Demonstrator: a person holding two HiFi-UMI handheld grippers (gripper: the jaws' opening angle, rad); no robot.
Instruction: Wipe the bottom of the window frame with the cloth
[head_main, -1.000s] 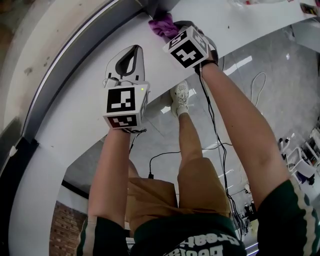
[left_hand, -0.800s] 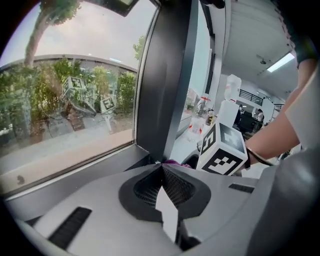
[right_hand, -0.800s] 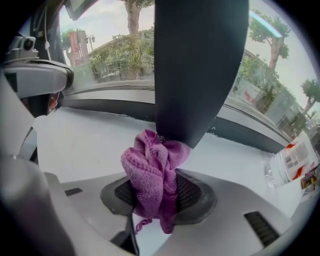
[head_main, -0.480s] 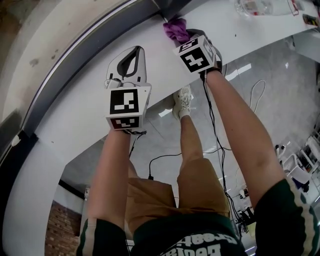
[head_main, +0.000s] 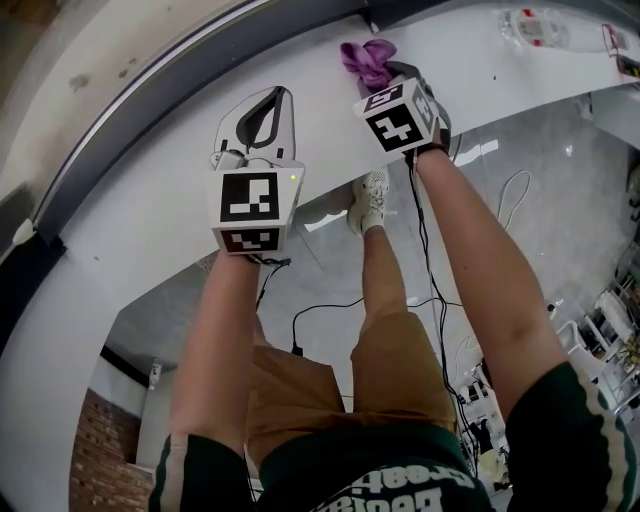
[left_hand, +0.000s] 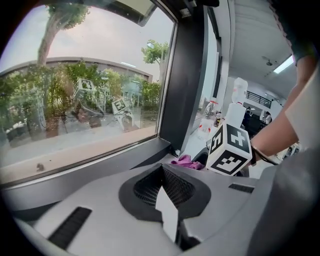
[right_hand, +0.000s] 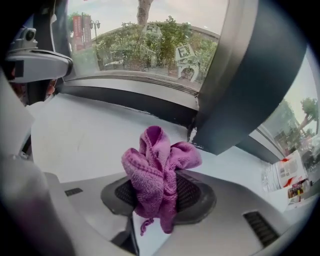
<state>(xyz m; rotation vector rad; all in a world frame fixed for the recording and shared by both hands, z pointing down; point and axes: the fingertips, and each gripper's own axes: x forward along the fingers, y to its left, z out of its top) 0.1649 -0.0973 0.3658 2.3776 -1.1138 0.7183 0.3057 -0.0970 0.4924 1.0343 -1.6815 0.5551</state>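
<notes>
A crumpled purple cloth (head_main: 366, 58) (right_hand: 157, 170) is held in my right gripper (head_main: 382, 76) (right_hand: 160, 197), whose jaws are shut on it. It hangs just above the white sill (head_main: 130, 230), a short way in front of the corner where the dark bottom window frame (head_main: 170, 95) (right_hand: 130, 100) meets the dark upright post (right_hand: 250, 90). My left gripper (head_main: 270, 98) (left_hand: 162, 175) stands to the left over the sill, shut on nothing, its tips close to the frame. From the left gripper view the cloth (left_hand: 186, 161) shows beside the right gripper's marker cube (left_hand: 230, 150).
A clear plastic bottle (head_main: 540, 25) (right_hand: 282, 172) lies on the sill to the right of the post. The sill's near edge runs under my wrists, with the floor, cables (head_main: 330, 310) and my shoe (head_main: 366, 200) below.
The right gripper and cloth have drawn back a little from the frame's corner onto the sill. The left gripper has held its place.
</notes>
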